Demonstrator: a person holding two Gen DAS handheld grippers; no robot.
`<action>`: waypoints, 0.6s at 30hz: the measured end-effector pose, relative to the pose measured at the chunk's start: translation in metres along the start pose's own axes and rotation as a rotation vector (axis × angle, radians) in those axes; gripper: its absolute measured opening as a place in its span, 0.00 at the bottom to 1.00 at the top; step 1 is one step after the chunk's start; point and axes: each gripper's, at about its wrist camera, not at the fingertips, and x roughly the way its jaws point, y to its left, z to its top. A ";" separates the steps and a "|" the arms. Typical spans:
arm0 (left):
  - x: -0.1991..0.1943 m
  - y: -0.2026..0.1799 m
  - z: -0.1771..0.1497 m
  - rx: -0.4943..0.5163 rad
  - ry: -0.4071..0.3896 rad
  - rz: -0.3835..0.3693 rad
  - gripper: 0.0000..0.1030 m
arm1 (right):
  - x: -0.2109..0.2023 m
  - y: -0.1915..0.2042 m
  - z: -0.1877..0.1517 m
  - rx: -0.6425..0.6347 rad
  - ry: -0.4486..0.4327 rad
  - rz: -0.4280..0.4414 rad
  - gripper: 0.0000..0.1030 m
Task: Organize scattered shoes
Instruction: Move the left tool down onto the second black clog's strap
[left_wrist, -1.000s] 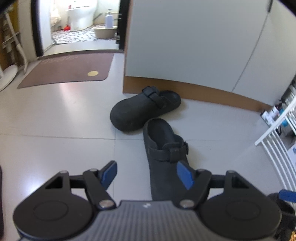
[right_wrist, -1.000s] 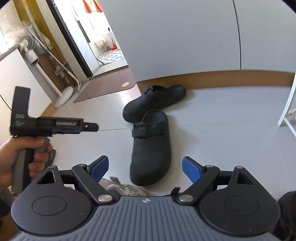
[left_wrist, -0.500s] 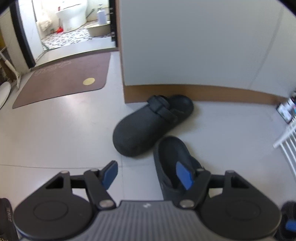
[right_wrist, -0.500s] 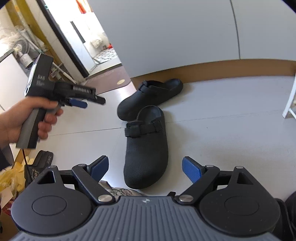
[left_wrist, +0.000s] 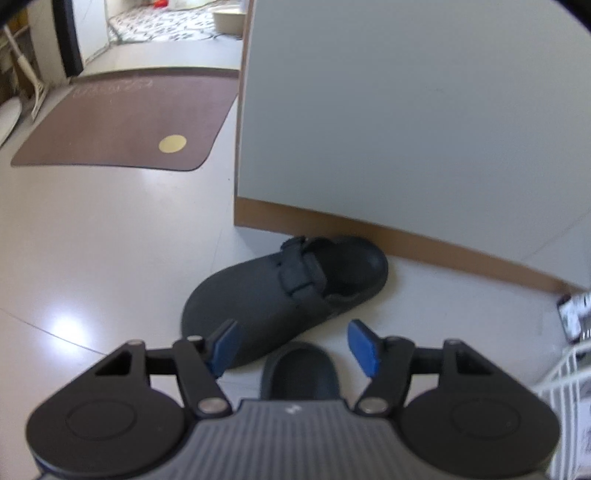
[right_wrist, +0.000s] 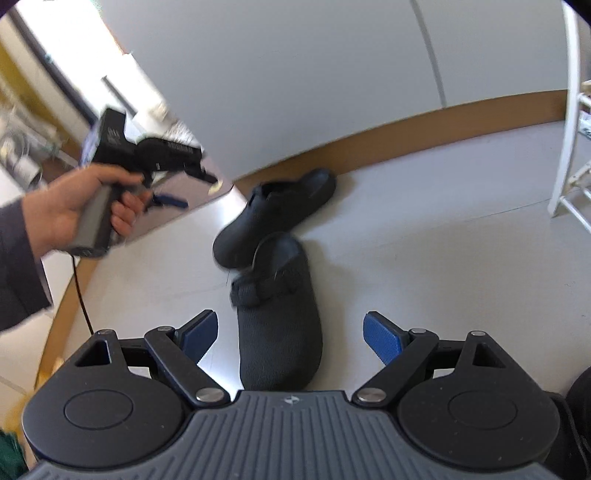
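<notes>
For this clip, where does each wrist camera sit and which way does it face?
Left wrist: on the left gripper, aimed down at the far clog by the cabinet; only its open fingers show.
Right wrist: on the right gripper, over the near clog; the left hand shows.
Shared: both clogs.

Glossy pale floor, brown doormat, white cabinet.
</notes>
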 end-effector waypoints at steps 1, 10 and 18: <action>0.006 -0.002 0.003 -0.008 -0.006 0.008 0.69 | 0.001 -0.001 0.004 0.000 -0.007 -0.003 0.87; 0.079 -0.019 0.025 0.028 0.002 0.142 0.73 | 0.017 -0.015 -0.007 0.029 -0.096 -0.031 0.87; 0.106 -0.011 0.027 0.019 0.066 0.177 0.87 | -0.003 -0.025 -0.010 0.027 -0.110 -0.052 0.87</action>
